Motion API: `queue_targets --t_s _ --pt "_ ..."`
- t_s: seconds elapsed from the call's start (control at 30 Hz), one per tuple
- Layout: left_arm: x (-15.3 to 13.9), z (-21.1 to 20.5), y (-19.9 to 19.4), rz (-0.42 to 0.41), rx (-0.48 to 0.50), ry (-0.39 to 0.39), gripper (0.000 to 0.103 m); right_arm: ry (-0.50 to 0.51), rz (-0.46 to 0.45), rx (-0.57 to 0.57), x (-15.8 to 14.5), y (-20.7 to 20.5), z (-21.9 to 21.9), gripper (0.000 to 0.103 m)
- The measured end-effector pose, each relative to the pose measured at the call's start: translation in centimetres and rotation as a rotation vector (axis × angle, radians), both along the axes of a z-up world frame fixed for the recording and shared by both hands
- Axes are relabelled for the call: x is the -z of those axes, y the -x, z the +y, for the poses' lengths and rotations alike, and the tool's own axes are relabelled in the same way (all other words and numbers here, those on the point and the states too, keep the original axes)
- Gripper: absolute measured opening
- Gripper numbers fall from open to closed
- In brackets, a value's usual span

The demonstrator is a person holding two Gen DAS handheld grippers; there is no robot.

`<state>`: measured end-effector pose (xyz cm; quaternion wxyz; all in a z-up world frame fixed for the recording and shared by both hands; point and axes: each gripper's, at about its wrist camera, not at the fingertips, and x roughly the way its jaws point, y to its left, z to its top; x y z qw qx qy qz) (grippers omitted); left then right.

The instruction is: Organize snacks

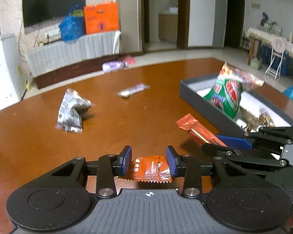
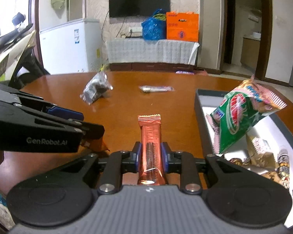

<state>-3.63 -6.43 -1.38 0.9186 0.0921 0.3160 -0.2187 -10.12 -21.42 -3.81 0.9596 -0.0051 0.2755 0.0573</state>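
Copper-foil bar (image 2: 150, 146), long with crimped ends, is clamped by the right gripper (image 2: 151, 156); a flat orange sachet (image 1: 150, 168) is pinched by the left gripper (image 1: 149, 162).

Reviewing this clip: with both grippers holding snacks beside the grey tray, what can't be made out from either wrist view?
- Small orange foil packet, left wrist view: its ends are hidden behind the left gripper pads; print unreadable.
- Grey tray, right wrist view: near end cut off by the edge; the green crisp bag covers part of its contents.
- Silver wrapped snack, left wrist view: label blurred.
- Copper bar in the right gripper: lettering unreadable.
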Motion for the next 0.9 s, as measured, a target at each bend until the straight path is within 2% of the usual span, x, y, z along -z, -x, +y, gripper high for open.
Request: queue_targets --t_s 0.3,0.57,0.6,0.63,0.73,0.83,0.87,0.9 --pt "-0.3 -0.1 0.1 -0.032 0.005 0.009 0.036 -0.036 -0.014 0.017 -0.7 0.1 -0.8 0.022" --pt "-2.0 0.6 0.4 -0.106 -0.018 0.081 0.034 -0.081 -0.063 0.033 -2.2 1.0 -1.7 0.022" --pt "-2.1 0.6 0.4 -0.113 -0.019 0.088 0.025 -0.088 -0.067 0.034 -2.4 1.0 -1.8 0.022" --pt "-2.2 0.6 0.4 -0.12 -0.018 0.092 0.002 -0.094 -0.074 0.036 -2.6 1.1 -1.9 0.022" --pt "-2.3 0.4 0.2 -0.119 -0.026 0.088 0.004 -0.098 -0.094 0.039 -3.1 1.5 -2.2 0.022" --pt "-1.3 0.0 -0.7 -0.077 -0.044 0.036 0.006 -0.08 -0.088 0.034 -3.2 1.5 -2.2 0.022" --pt "-1.0 0.2 -1.1 -0.044 -0.047 0.036 0.015 -0.079 -0.084 0.036 -3.1 1.5 -2.3 0.022" --pt "-0.9 0.4 -1.4 -0.028 -0.049 0.047 0.029 -0.084 -0.07 0.035 -3.0 1.4 -2.3 0.022"
